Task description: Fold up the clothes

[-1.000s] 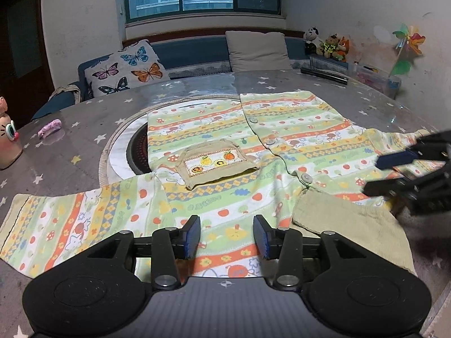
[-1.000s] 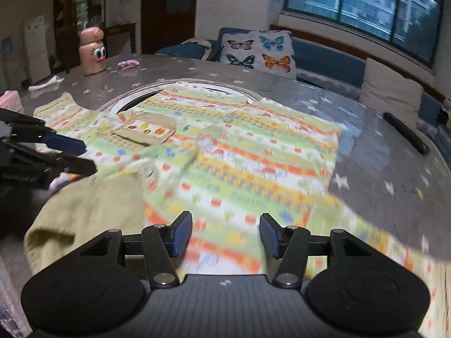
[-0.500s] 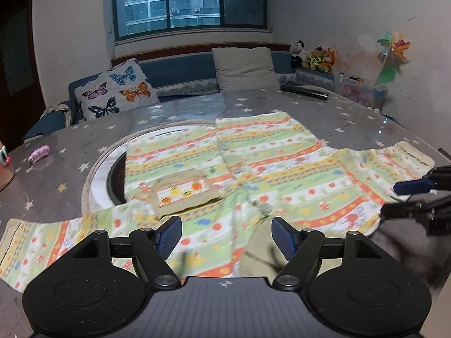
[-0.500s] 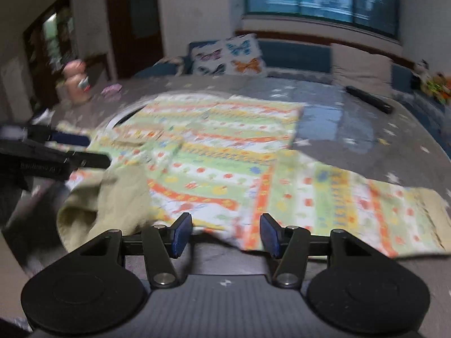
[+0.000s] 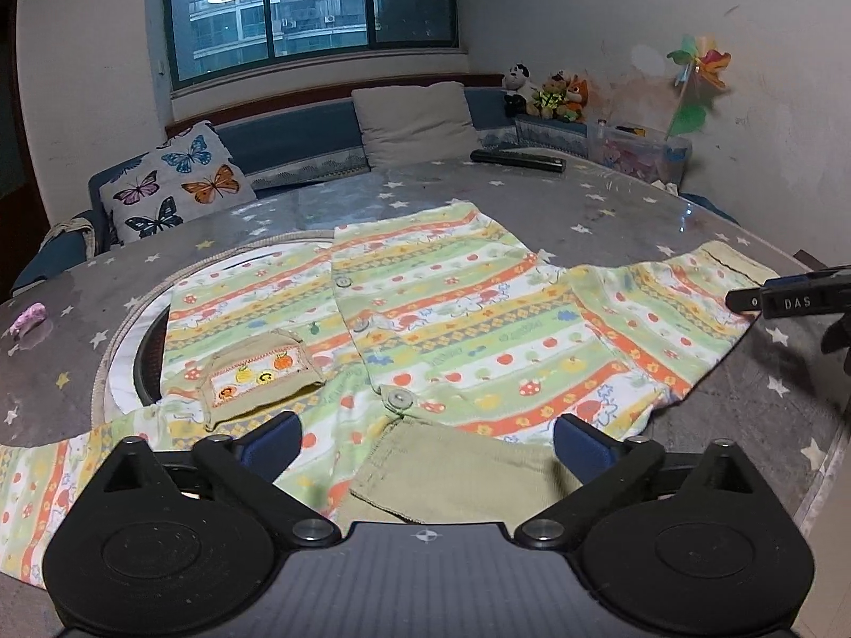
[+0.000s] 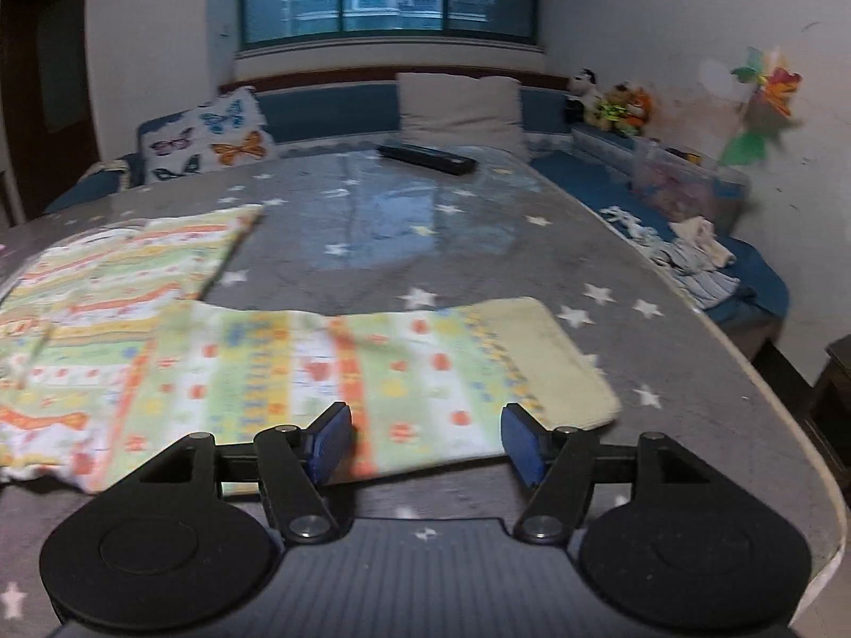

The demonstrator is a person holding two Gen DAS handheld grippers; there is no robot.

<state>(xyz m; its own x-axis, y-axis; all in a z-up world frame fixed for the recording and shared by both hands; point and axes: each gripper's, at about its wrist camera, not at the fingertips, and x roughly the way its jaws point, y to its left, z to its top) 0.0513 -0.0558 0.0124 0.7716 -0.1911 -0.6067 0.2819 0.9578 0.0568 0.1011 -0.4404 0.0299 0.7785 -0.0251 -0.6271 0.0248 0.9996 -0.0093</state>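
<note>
Striped cotton shirt (image 5: 441, 329) is lying face-up, spread flat on the grey star-print desk (image 5: 601, 212), partly over the round inset at centre-left. Both sleeves now out to the sides: L sleeve (image 5: 48, 478) running off toward the near-left edge, R sleeve (image 6: 404, 367) laid straight w/ khaki cuff (image 6: 548, 351) pointing to the desk's right rim. Khaki collar (image 5: 457, 468) is sitting at the near edge, just in front of the left gripper.

Change vs 1 s ago: left gripper (image 5: 428, 444) is now spread much wider and pulled back/up from the cloth; earlier its jaws were narrow and low over the hem area. Right gripper (image 6: 425, 438) has swung from facing the shirt body to facing the R sleeve, jaws also wider, nothing between them. R sleeve was bunched near the body before, now flattened out. Both grippers released, empty.

Right gripper tip (image 5: 787, 300) is showing in left view, hovering at the R cuff.

Meaning: flattening looks done, no fold made yet. Likely next = pinch R sleeve/cuff and bring it across the body. Right view is motion-blurred, so exact contact w/ the sleeve edge can't be told. Remote (image 6: 425, 158) at far side, well apart, not in the way.
</note>
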